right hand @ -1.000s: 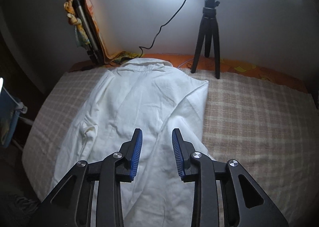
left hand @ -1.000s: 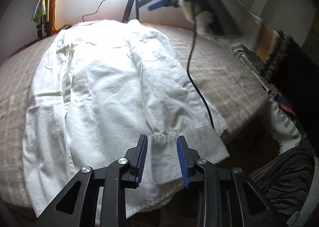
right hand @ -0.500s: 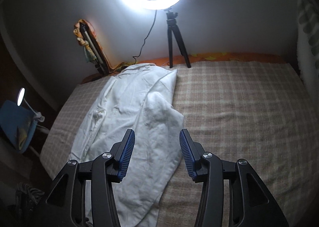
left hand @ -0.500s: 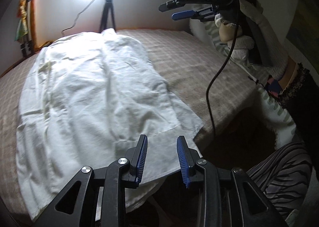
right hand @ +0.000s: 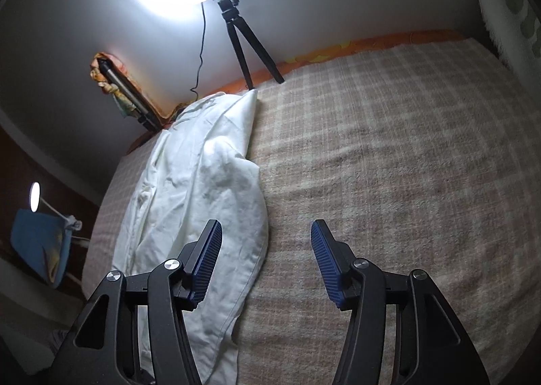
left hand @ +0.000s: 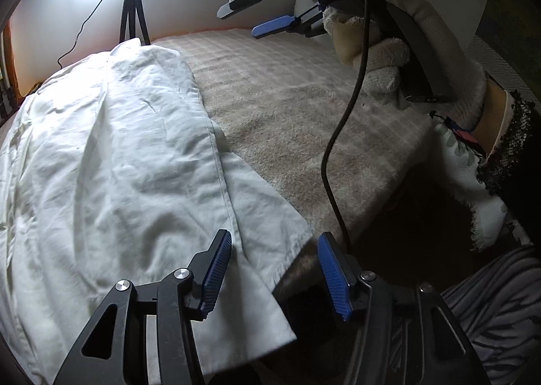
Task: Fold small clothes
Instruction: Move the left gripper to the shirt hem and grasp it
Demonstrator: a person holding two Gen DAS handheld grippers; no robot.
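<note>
Left wrist view: left gripper (left hand: 274, 272), jaws opening and empty, hangs over the white shirt's (left hand: 111, 162) near corner; right gripper (right hand: 266, 262), also opening, is beside its long edge.

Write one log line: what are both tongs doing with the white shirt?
left tongs: opening, over shirt corner | right tongs: opening, empty | shirt: flat on blanket
</note>
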